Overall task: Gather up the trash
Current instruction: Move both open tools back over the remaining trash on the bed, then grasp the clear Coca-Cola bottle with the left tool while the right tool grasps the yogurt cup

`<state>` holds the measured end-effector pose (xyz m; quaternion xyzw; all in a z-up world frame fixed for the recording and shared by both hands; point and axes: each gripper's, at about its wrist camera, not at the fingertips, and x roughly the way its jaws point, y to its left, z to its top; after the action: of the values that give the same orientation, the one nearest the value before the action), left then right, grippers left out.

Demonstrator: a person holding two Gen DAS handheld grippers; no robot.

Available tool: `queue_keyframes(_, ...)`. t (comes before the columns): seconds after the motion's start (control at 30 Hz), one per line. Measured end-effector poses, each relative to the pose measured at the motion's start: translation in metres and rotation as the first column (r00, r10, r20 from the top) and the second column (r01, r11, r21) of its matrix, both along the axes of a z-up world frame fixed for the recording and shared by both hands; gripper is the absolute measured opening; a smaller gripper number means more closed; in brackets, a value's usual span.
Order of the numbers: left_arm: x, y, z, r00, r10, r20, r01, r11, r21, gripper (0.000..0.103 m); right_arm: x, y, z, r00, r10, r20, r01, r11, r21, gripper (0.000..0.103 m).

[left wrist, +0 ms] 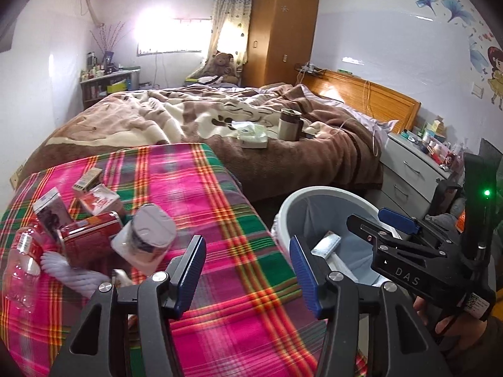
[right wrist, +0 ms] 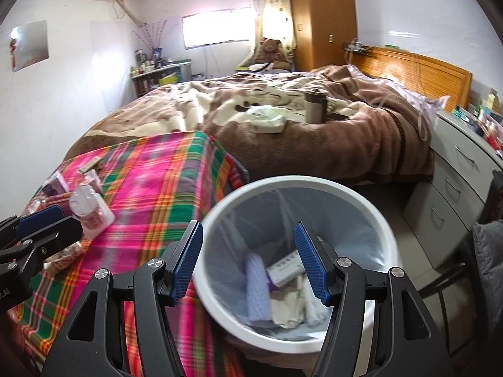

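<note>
Bedroom walls in pale white close the scene, with a bright window (left wrist: 171, 36) at about twelve o'clock and a tall wooden wardrobe (left wrist: 281, 31) just to its right. Filling the middle of the room is a bed (left wrist: 188, 119) under a rumpled brown and cream blanket, its wooden headboard (left wrist: 361, 94) off toward two o'clock. A teddy bear (left wrist: 221, 66) sits at the far end, near the curtain. On the blanket lie a soft tissue pack (left wrist: 253, 136) and, beside it at its three o'clock, an upright cylindrical cup (left wrist: 289, 124). White drawers (left wrist: 411, 169) stand along the wall at three o'clock, their top crowded with small things.

Nearer, a pink, green and orange plaid cloth (left wrist: 201, 207) covers a raised surface against the foot of the bed. Trash is heaped at its nine o'clock edge: a red tin (left wrist: 91, 238), a round lidded tub (left wrist: 147, 238) tipped on its side, small cartons (left wrist: 99, 201) and a clear plastic bottle (left wrist: 22, 260).

Just beside the cloth, at four o'clock, stands a white trash bin (right wrist: 314, 188) with a liner; a small white box (right wrist: 284, 271) and crumpled papers lie at its bottom.

Left gripper (left wrist: 248, 270) hangs over the plaid cloth, jaws apart with nothing between them. Right gripper (right wrist: 250, 264) is poised above the bin's mouth, jaws likewise apart and empty.
</note>
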<state>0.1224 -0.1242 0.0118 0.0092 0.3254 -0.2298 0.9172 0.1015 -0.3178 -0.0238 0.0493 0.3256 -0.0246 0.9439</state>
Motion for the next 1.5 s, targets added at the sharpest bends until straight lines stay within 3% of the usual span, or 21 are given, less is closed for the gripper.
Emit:
queue_keyframes(0.37,0.018,0.093,0.005,0.985,0.174,-0.006,-0.174,0.984,-0.025,0.057,0.019,0.059,0.009,0.989,0.145,0.028,-0.145,0.989,-0.008,0.062)
queue_keyframes(0.7,0.038,0.176,-0.002,0.938,0.347,-0.019,-0.347,0.938,-0.008,0.057,0.052,0.114,0.01,0.954,0.299,0.006,-0.299,0.954,-0.02,0.062)
queue_keyframes(1.0,0.06,0.232,-0.019,0.896,0.44,-0.059,-0.439,0.898,0.029,0.057,0.085,0.148,0.003,0.924,0.378,-0.054,-0.379,0.925,0.001,0.062)
queue_keyframes(1.07,0.063,0.239,-0.021,0.89,0.452,-0.055,-0.45,0.892,0.046,0.058,0.091,0.154,0.001,0.914,0.399,-0.067,-0.399,0.917,0.014,0.062)
queue_keyframes(1.13,0.072,0.247,-0.026,0.891,0.445,-0.09,-0.442,0.895,0.053,0.065,0.095,0.157,-0.002,0.909,0.408,-0.084,-0.407,0.913,0.024,0.062)
queue_keyframes(1.3,0.09,0.259,-0.035,0.889,0.44,-0.124,-0.439,0.898,0.043,0.065,0.096,0.156,-0.011,0.9,0.419,-0.118,-0.415,0.908,0.058,0.062)
queue_keyframes(1.5,0.105,0.262,-0.049,0.883,0.433,-0.178,-0.429,0.901,0.063,0.065,0.081,0.15,-0.013,0.897,0.43,-0.107,-0.425,0.903,0.065,0.047)
